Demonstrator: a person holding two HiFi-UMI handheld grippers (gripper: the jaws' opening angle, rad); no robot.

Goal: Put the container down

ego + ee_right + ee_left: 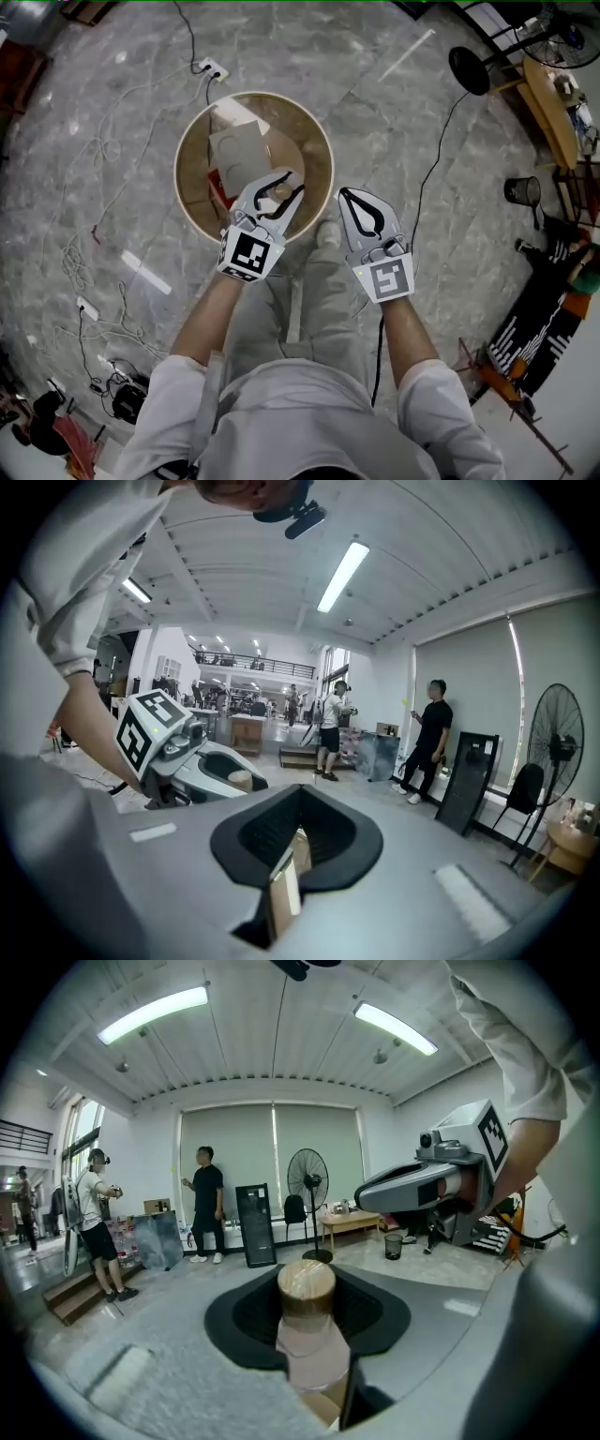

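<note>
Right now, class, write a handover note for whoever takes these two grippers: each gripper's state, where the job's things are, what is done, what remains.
Left gripper: shut on the small pale jar with a round wooden lid, which it holds upright.
Right gripper: jaws together, nothing identifiable in them; beside the left one.
Things: in the head view the jar is in the air over the near edge of the round pale wooden table; a pale square sheet lies on that table.
Done: jar gripped.
Left: probably lower it onto the table, then open the left jaws.
</note>
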